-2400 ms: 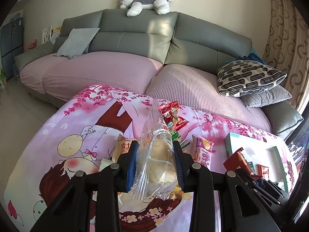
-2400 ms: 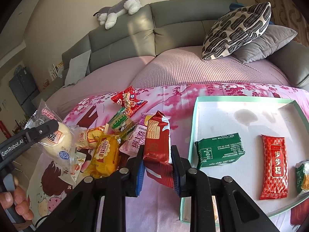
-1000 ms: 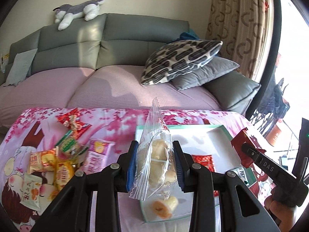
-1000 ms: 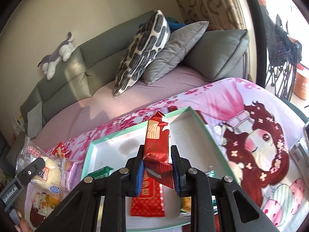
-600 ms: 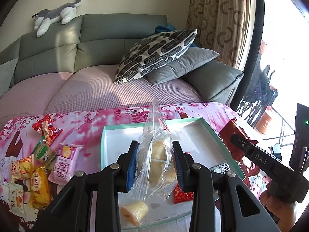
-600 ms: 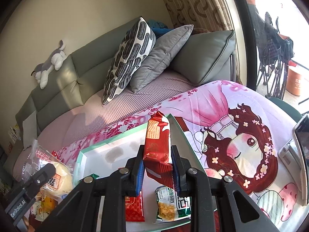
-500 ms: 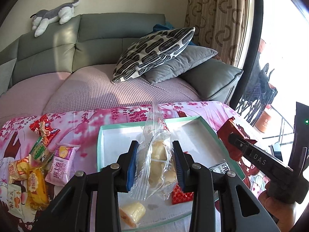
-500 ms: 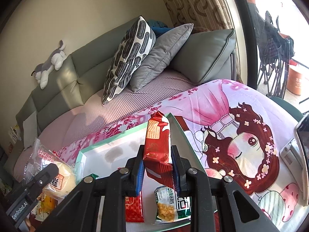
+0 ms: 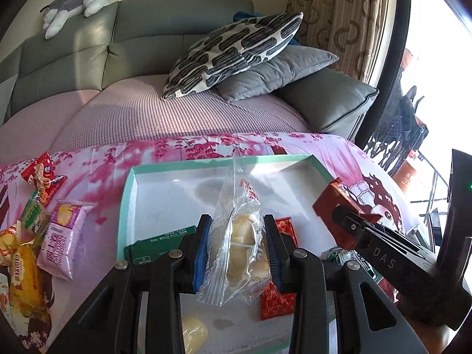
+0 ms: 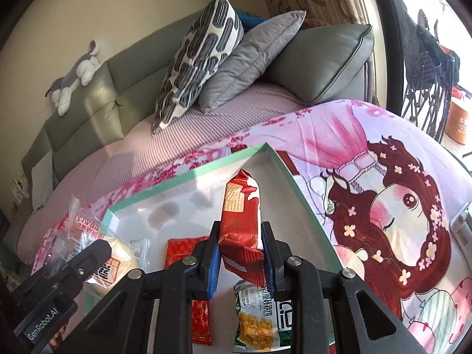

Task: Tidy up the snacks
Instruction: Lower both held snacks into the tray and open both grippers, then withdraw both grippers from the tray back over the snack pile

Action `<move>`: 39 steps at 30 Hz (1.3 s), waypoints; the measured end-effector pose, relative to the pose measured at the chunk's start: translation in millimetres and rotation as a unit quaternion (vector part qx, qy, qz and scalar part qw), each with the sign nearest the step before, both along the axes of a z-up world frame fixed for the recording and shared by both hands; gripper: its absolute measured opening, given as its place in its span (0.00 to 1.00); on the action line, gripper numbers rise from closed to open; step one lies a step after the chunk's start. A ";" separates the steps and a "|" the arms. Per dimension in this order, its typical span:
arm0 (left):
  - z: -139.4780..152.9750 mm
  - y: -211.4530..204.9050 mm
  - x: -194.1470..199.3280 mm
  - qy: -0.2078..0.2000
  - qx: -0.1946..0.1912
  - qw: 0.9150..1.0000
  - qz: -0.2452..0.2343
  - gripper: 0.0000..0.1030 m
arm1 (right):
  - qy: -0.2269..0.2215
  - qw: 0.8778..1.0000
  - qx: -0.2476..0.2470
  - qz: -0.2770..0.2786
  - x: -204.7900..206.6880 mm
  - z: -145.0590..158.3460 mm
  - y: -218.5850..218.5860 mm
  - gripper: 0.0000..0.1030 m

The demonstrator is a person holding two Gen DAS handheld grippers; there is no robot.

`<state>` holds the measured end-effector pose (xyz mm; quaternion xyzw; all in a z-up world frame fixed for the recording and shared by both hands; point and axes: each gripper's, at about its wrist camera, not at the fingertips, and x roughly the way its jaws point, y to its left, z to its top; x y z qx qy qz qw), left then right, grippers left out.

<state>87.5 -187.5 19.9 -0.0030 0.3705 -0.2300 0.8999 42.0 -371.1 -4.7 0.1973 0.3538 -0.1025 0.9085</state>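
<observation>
A: Why are both grippers hanging over the tray [image 9: 129, 194]?

B: My guess is that each is bringing a snack to it. The left gripper [image 9: 236, 250] is pinching a clear bread bag [image 9: 239, 244] at its middle, pads pressing both sides, so the bun is hanging above the tray floor. The right gripper [image 10: 240, 253] is clamping a red biscuit pack [image 10: 242, 224] near its lower end, so the pack is standing upright over the tray's right half.

A: And what is lying in the tray?

B: A green pack [image 9: 159, 242], a red sachet [image 9: 280, 292], a yellowish bun [image 9: 193, 332] near the front edge, and a chip bag [image 10: 259, 321] just under the right gripper. They are lying flat and side by side, which suggests a row is being built; the open floor at the back seems to be waiting for more.

A: The rest?

B: A pile [image 9: 38, 230] of packets is sitting on the pink cloth [image 9: 191, 147] left of the tray, apparently waiting to be sorted.

A: Any writing?

B: "DAS" is showing on the right gripper's body in the left view, and "GenRobot.AI" on the left gripper's body in the right view. The yellow packet [image 9: 22, 283] is carrying Latin lettering I cannot make out. The chip bag and the bread bag's orange label are showing Chinese characters, too warped for me to read.
</observation>
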 end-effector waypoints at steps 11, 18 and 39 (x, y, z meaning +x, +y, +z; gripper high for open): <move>-10.9 -0.6 7.3 0.015 -0.004 1.000 0.003 0.35 | 0.004 1.000 -0.009 0.005 3.9 -1.1 4.2 0.26; -10.8 0.5 10.5 0.026 -0.003 1.000 0.009 0.38 | 0.013 1.000 -0.019 0.004 6.2 -0.3 7.9 0.26; 8.6 15.0 9.4 0.016 0.059 0.996 0.059 0.72 | 0.029 0.998 -0.055 0.003 8.5 2.4 13.8 0.87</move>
